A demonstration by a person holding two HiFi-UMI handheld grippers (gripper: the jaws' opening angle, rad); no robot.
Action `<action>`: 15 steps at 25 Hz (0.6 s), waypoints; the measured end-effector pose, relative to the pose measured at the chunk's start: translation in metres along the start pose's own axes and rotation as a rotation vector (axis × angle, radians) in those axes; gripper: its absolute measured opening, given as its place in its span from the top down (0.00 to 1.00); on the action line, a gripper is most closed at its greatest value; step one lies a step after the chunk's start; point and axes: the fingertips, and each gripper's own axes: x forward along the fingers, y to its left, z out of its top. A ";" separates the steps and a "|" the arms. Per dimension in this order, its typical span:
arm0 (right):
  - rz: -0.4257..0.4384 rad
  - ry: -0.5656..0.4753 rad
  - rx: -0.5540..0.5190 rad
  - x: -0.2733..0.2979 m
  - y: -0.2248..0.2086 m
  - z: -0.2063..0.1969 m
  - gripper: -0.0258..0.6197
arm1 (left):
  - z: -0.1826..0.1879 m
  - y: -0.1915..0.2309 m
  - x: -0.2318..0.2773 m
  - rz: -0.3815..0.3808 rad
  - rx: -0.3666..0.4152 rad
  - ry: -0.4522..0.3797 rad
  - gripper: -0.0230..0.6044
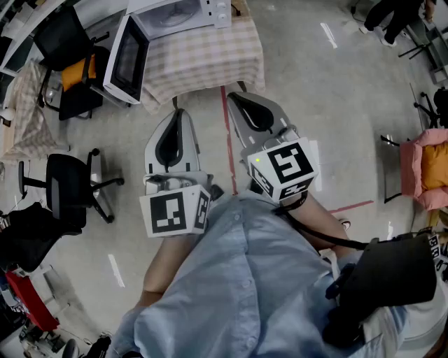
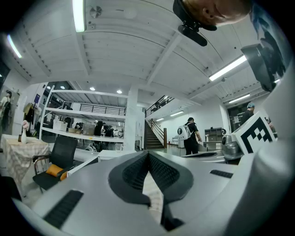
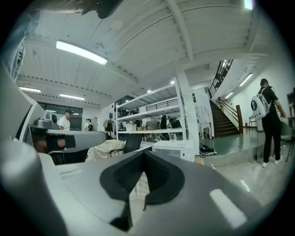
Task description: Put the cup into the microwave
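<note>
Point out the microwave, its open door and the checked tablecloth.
microwave (image 1: 176,15), head view, middle of its white body
microwave door (image 1: 127,61), head view, its dark window
tablecloth (image 1: 204,63), head view, bare checked top

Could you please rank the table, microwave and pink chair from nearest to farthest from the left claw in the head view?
1. Table, just ahead of the left claw.
2. Microwave, at the table's far side.
3. Pink chair, far right.

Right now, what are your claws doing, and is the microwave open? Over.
Left claw shut, empty. Right claw shut, empty. Microwave on table ahead, door open. No cup made out; only bare floor between.
</note>
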 end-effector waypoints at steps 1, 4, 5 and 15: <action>0.002 -0.001 0.000 0.000 -0.001 0.000 0.96 | 0.000 -0.001 0.001 0.001 0.001 -0.001 0.95; 0.006 -0.002 0.001 -0.002 -0.006 -0.003 0.96 | -0.003 -0.006 0.004 0.001 0.001 0.003 0.95; 0.007 -0.002 0.003 -0.004 -0.008 -0.003 0.96 | -0.005 -0.009 0.005 0.001 0.001 0.008 0.95; 0.015 -0.027 0.068 -0.028 -0.052 -0.008 0.96 | -0.013 -0.060 0.031 -0.029 0.033 0.047 0.95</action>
